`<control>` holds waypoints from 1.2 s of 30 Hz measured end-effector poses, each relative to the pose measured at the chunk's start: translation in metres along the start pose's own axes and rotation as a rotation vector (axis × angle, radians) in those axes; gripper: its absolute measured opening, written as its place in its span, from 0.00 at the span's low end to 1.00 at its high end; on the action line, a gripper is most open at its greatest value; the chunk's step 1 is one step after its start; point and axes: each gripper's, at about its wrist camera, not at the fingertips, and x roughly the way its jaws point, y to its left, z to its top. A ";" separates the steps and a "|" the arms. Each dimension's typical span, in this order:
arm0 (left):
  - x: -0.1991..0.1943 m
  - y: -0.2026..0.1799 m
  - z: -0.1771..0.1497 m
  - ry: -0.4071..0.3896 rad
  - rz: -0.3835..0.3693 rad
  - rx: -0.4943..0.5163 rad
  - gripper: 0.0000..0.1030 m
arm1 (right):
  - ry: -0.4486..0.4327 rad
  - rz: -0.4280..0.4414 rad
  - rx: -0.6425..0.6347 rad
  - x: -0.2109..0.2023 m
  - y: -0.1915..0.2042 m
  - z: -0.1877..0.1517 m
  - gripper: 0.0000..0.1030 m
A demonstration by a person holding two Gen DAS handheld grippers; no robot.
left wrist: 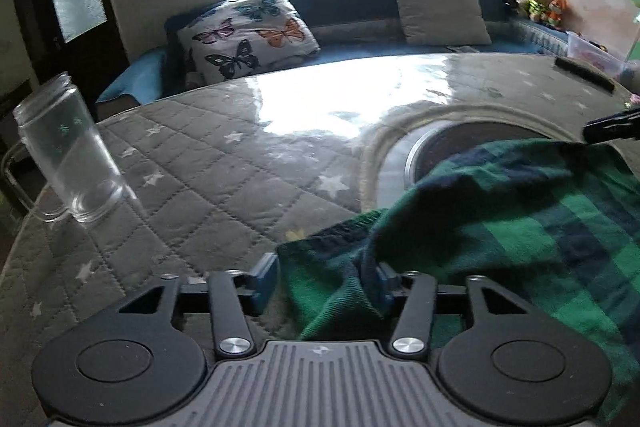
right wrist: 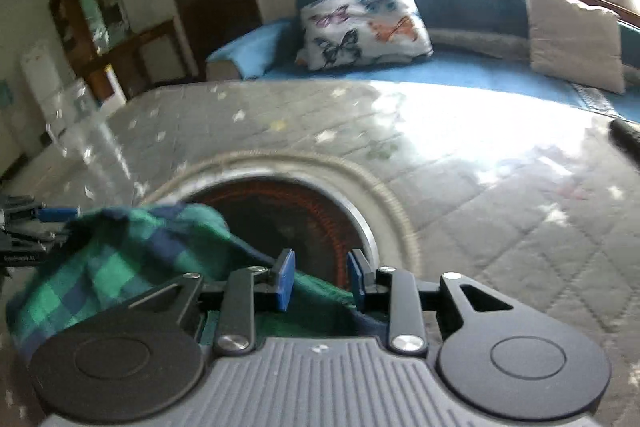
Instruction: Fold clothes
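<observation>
Presently, a green and navy checked garment [left wrist: 520, 227] lies on a grey quilted, star-printed table cover [left wrist: 180, 163], partly draped over a round dark inset ringed in metal [right wrist: 288, 211]. The left gripper [left wrist: 326, 279] has its 2 blue-padded fingers [left wrist: 266, 273] spread, with a bunched edge of the cloth lying between them; the right-hand pad is partly buried in the fabric. The right gripper [right wrist: 322, 277] likewise stands with its fingers [right wrist: 286, 279] apart, the garment's edge passing beneath and between them; contact cannot be confirmed. A clear glass mug [left wrist: 68, 151] stands on the cover to the left, well apart from the garment. Behind the table, a butterfly-print cushion [left wrist: 248, 31] and a plain beige cushion [left wrist: 440, 9] rest on a blue bench.
</observation>
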 end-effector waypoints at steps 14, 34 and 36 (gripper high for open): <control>-0.031 0.007 0.026 -0.075 -0.041 -0.090 0.32 | 0.024 0.159 -0.099 -0.001 0.064 -0.003 0.25; 0.049 -0.042 0.046 0.076 -0.221 -0.119 0.28 | 0.070 0.090 -0.189 0.064 0.096 -0.001 0.22; 0.048 -0.041 0.044 0.071 -0.218 -0.116 0.28 | 0.053 0.104 -0.212 0.052 0.102 -0.003 0.22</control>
